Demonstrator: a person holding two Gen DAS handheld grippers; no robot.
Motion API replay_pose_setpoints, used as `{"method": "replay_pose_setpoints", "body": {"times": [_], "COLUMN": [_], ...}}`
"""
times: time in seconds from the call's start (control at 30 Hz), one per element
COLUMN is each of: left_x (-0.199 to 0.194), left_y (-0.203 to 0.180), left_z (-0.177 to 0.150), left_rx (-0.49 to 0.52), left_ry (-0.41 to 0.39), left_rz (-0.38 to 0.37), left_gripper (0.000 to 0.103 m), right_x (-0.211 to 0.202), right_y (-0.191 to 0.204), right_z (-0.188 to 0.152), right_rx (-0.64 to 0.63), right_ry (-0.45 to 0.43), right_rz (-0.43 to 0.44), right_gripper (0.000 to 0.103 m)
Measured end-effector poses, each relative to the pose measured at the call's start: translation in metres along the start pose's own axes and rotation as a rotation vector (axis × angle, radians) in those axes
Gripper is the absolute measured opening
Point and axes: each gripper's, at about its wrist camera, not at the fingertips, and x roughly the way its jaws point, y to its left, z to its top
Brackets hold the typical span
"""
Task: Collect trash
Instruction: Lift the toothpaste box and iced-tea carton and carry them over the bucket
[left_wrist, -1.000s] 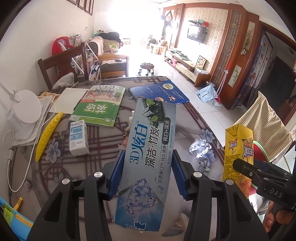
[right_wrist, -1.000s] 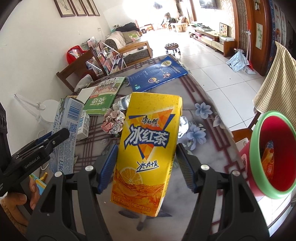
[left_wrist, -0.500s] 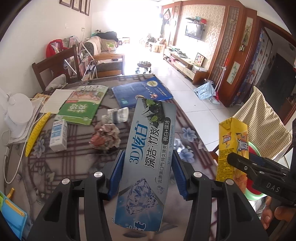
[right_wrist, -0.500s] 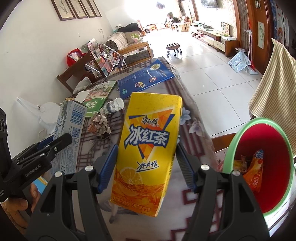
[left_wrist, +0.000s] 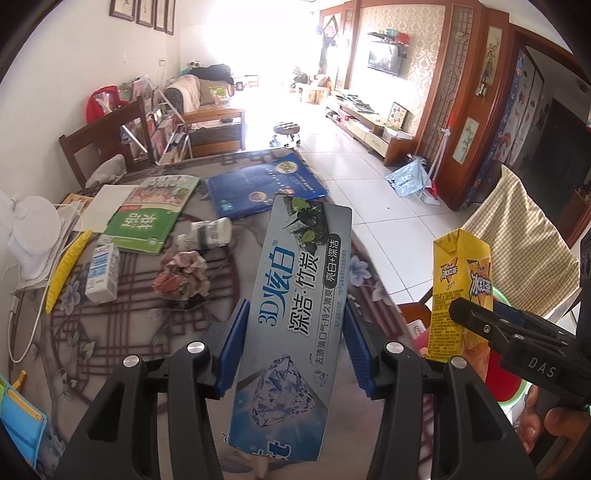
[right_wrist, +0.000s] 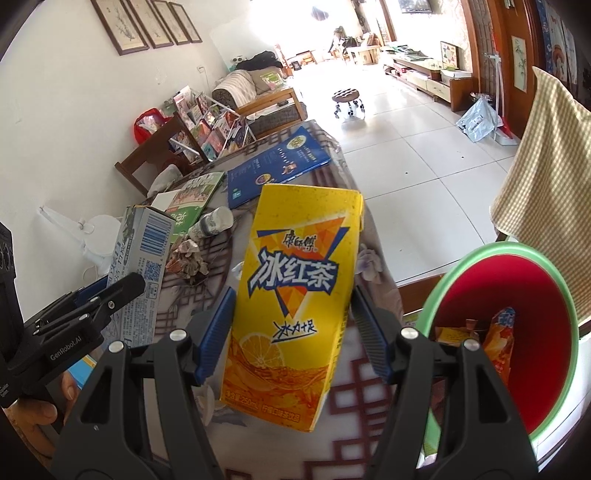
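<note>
Both hands mid-carry, trash in transit to the bin. We see the left gripper clamped on a long grey-blue toothpaste box, pads pressing its two long sides, box held clear above the table; the right gripper is closed likewise on a yellow iced-tea carton, upright and lifted. The red bin w/ green rim sits low at the right of the right-wrist view, beside the table edge, already holding a few wrappers. We judge the step as transport; the next move calls for bringing each item over the bin mouth, then opening the jaws, carton first (it is the nearer). Left on the table: a crumpled paper wad, a squashed bottle and a small white carton, prob. later pickups. Hard to make out: the bin in the left-wrist view, mostly hidden behind the other gripper and carton; the bin's lower contents; the box's near end, cut off by the fingers.
</note>
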Motion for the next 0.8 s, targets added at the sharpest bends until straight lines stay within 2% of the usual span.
{"method": "replay_pose_setpoints", "body": {"times": [0.57, 0.8], "left_x": [0.040, 0.059], "left_y": [-0.113, -0.159], "left_z": [0.026, 0.022], "left_rx": [0.135, 0.187], "left_ry": [0.055, 0.124], "left_rz": [-0.160, -0.240], "left_gripper": [0.048, 0.048], "right_x": [-0.040, -0.062], "right_y": [-0.103, -0.149], "right_z": [0.004, -0.008], "right_rx": [0.181, 0.270], "right_ry": [-0.083, -0.107], "right_rz": [-0.114, -0.200], "right_gripper": [0.063, 0.063]}}
